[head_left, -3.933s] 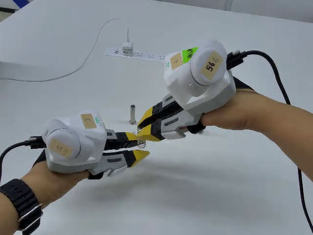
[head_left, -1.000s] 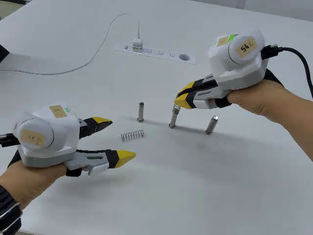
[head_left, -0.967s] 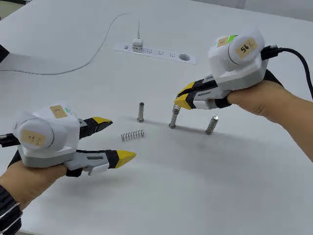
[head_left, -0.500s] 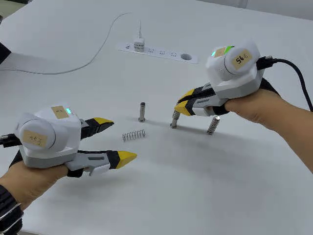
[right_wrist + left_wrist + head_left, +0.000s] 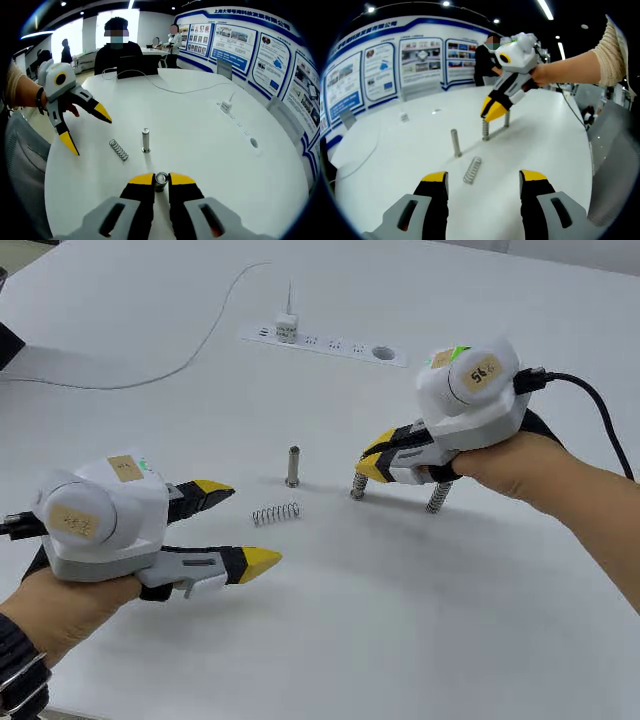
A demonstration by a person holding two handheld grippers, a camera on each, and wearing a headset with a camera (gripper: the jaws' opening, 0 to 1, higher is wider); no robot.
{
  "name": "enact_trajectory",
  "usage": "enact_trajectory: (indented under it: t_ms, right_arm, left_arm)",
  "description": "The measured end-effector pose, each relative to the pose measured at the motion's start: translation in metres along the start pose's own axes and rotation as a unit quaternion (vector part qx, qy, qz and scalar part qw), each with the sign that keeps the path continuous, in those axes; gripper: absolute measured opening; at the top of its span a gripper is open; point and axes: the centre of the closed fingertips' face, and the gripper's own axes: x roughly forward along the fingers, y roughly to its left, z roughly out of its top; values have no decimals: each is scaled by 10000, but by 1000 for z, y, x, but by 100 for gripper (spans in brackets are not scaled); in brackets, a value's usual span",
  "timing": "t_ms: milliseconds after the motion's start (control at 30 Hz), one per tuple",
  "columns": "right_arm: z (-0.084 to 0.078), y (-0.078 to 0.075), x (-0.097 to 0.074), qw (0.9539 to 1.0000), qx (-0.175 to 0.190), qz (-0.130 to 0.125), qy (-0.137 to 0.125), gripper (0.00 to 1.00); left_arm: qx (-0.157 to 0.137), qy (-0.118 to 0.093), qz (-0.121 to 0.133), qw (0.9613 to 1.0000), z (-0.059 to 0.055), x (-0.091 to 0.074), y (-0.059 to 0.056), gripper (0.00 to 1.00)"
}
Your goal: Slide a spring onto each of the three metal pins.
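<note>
Got loose spring (image 5: 276, 513) flat on table (image 5: 400, 620) just beside bare left pin (image 5: 293, 466), springs already on middle pin (image 5: 359, 486) and right pin (image 5: 437, 497), right gripper (image 5: 368, 468) pinched on middle pin's top, left gripper (image 5: 248, 522) spread wide near loose spring.

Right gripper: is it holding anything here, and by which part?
Yes: the right gripper has its jaws closed on the top end of the middle pin, above its spring. The left gripper is open and empty.
</note>
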Motion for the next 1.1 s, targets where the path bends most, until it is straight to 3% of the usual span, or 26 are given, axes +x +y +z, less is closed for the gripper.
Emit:
enact_trajectory:
  t_ms: [433,1100]
  right_arm:
    - [-8,3,5,9999,-11,-43,144,12]
    - [-1,4,-4,9999,-76,-85,33,19]
  left_arm:
    - [-3,19,-8,10000,-1,0,-1,58]
    - [5,17,-14,10000,0,0,-2,58]
